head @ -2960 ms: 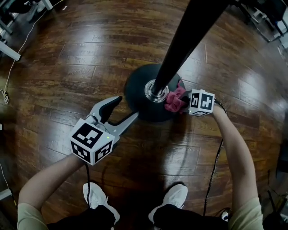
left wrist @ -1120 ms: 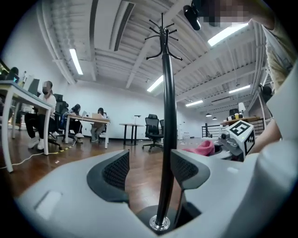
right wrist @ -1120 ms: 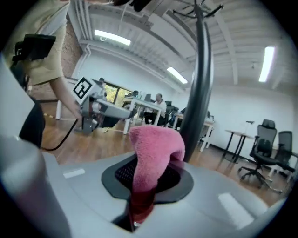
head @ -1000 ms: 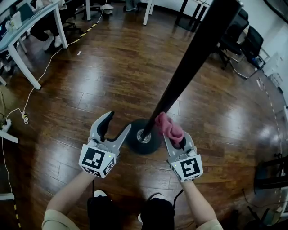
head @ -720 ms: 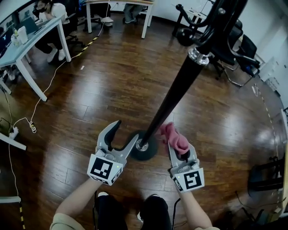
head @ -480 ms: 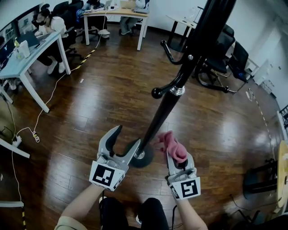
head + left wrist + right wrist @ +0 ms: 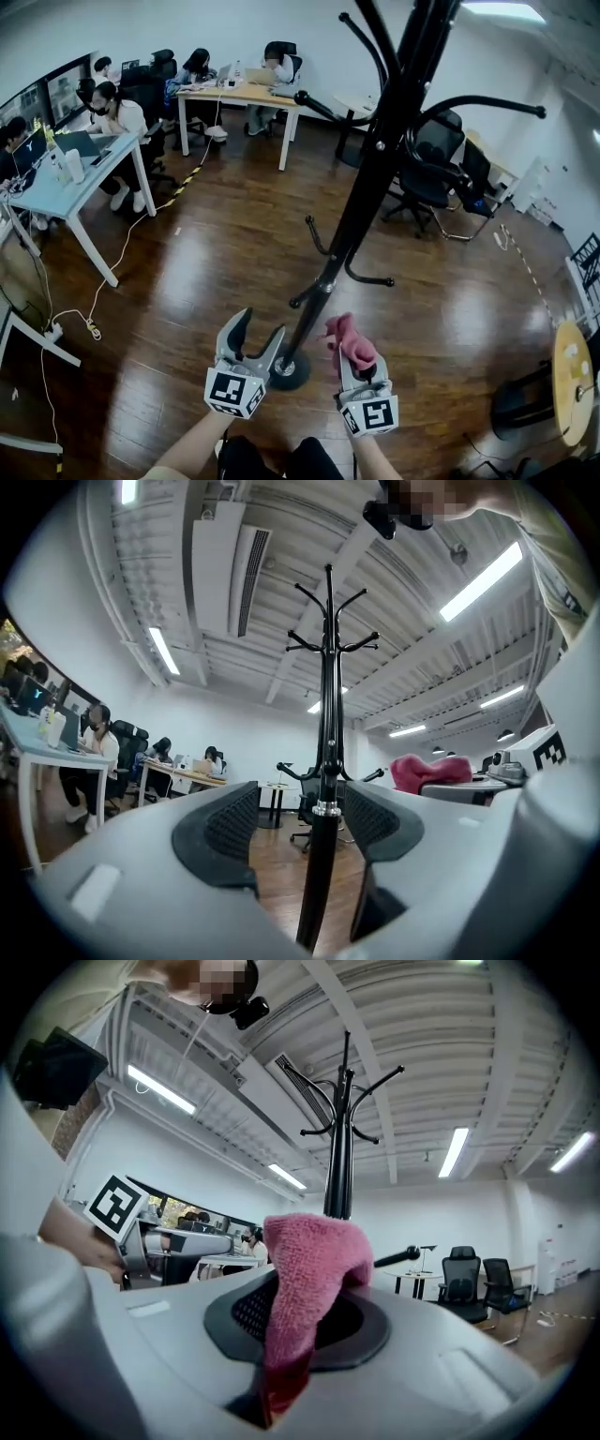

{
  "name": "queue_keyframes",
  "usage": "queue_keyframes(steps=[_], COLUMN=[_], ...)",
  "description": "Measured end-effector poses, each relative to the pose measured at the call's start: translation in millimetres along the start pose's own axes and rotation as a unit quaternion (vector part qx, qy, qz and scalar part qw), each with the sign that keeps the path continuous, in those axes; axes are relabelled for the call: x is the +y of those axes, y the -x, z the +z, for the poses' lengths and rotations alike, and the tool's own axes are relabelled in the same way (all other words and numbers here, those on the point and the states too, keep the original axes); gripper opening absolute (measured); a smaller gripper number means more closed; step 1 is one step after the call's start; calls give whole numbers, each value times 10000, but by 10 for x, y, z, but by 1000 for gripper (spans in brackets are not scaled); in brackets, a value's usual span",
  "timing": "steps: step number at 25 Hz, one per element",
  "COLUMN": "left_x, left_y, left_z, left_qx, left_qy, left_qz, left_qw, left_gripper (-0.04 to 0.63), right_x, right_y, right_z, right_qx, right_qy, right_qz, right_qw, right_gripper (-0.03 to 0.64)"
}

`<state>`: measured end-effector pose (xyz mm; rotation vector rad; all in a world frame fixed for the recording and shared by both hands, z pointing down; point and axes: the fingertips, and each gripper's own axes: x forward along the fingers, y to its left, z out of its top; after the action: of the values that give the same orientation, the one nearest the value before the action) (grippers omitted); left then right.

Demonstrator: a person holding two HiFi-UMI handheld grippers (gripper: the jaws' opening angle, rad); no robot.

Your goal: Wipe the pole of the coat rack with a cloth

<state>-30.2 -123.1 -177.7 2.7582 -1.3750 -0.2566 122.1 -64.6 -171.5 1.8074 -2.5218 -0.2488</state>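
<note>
Head view: the left gripper (image 7: 259,330) and the right gripper (image 7: 356,366) sit low on either side of the coat rack's black pole (image 7: 361,202), above its round base (image 7: 289,371). A pink cloth (image 7: 348,338) stands just beside the pole.

Left gripper view: the jaws are wide apart and empty, and the pole shows in the gap beyond them.

Right gripper view: the jaws are clamped on the cloth, and the pole rises behind it.

Your left gripper (image 7: 259,330) points forward with jaws apart; your right gripper (image 7: 355,366), level beside it, clamps the cloth (image 7: 348,337).
</note>
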Motion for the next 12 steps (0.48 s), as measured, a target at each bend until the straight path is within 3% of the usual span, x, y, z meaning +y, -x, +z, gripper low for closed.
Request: queue_keyframes(steps=[3,8,12], left_x=[-21,-149,-226], left_y=[52,57,8], left_z=[325,820,1138], left_qx=[53,76,65], left_qy=[-71,-646,-608], left_qz=[73,246,323], left_qw=[9999,9976,9976], left_gripper=[262,247,249], right_x=[-71,-122,-184], right_y=[-4,-46,-126], right_z=[347,770,1151], right_qx=[-50,-5,-133], right_qy=[-84,-182,-232], right_qz=[-74,-59,-137], right_qw=[9999,9998,9996], right_gripper=[51,51,51])
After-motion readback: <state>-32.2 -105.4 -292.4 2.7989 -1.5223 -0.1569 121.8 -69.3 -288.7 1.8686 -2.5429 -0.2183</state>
